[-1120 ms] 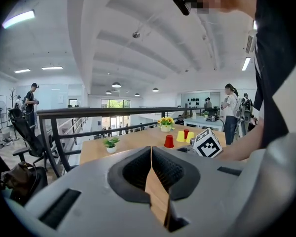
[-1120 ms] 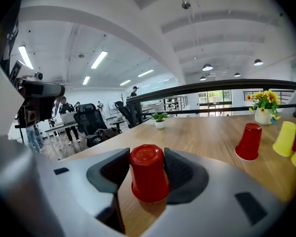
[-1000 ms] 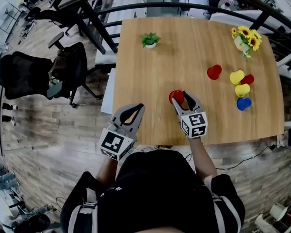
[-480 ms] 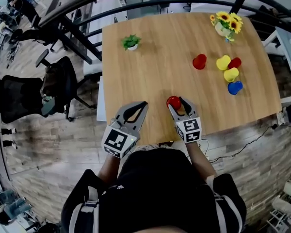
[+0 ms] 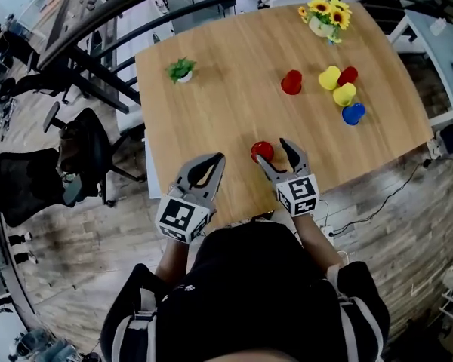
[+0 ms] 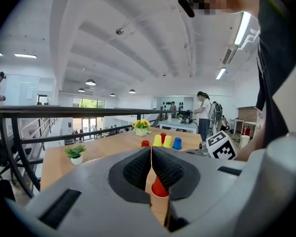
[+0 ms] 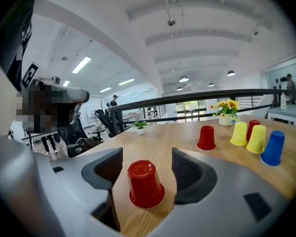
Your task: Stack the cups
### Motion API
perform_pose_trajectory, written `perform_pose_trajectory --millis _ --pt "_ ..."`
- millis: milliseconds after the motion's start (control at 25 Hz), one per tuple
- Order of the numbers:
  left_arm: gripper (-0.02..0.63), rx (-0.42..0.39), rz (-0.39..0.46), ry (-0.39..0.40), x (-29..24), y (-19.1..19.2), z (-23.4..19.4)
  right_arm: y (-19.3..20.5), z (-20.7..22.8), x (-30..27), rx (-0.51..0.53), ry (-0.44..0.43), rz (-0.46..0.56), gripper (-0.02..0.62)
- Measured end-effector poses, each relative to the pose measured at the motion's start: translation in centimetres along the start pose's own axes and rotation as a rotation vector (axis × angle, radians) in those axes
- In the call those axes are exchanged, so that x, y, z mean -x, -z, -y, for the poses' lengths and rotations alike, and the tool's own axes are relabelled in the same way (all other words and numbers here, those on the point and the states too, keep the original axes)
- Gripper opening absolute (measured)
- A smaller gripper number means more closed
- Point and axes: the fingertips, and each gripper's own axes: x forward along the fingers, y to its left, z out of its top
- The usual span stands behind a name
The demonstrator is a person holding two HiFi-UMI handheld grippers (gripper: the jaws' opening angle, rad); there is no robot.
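A red cup (image 5: 260, 151) (image 7: 144, 184) stands upside down near the table's front edge. My right gripper (image 5: 272, 151) (image 7: 147, 172) is open, with one jaw on each side of the cup and a gap to both. Further right on the table, another red cup (image 5: 291, 82) (image 7: 206, 138) stands alone. Behind it is a cluster of two yellow cups (image 5: 329, 77) (image 5: 344, 94), a red cup (image 5: 348, 75) and a blue cup (image 5: 353, 113). My left gripper (image 5: 214, 161) (image 6: 151, 169) is shut on nothing at the table's front left edge.
A vase of sunflowers (image 5: 322, 17) stands at the far right of the wooden table (image 5: 226, 104). A small potted plant (image 5: 181, 70) is at the far left. A railing runs behind the table, and office chairs (image 5: 75, 157) stand on the floor to its left.
The head view has swung, so the table sits higher and more tilted in the frame. Both grippers keep about the same places, and the right jaws stay open around the red cup.
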Motion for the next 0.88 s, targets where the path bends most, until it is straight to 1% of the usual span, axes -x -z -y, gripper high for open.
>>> perform_pose_trajectory --millis 120,280,400,440,520,640,800,880 --pt "0.014 0.01 0.023 0.037 -0.9 -0.2 -0.1 -2.1 1.4 2.0 -0.031 0.058 0.055 0.311" --pt "0.014 0.02 0.059 0.09 -2.3 -0.7 0.2 -4.5 5.3 5.1 -0.071 0.193 0.117 0.31" --pt "0.015 -0.024 0.068 0.12 -3.1 -0.8 0.1 -5.4 7.9 6.8 -0.071 0.292 0.139 0.301" --pt "0.015 -0.026 0.071 0.132 -3.4 -0.8 -0.1 -5.5 8.6 7.3 -0.072 0.321 0.143 0.298" --pt "0.014 0.0 0.081 0.15 -3.8 -0.9 -0.6 -5.7 10.1 7.9 -0.084 0.366 0.154 0.281" --pt "0.015 0.054 0.085 0.13 -4.2 -1.1 -1.1 -6.0 12.4 9.0 -0.094 0.408 0.157 0.281" --pt "0.015 0.099 0.087 0.076 -4.7 -1.5 -0.8 -5.7 16.2 10.6 -0.089 0.444 0.143 0.279" --pt "0.014 0.115 0.091 0.033 -5.3 -1.9 -0.8 -5.4 18.5 11.1 -0.087 0.458 0.13 0.279"
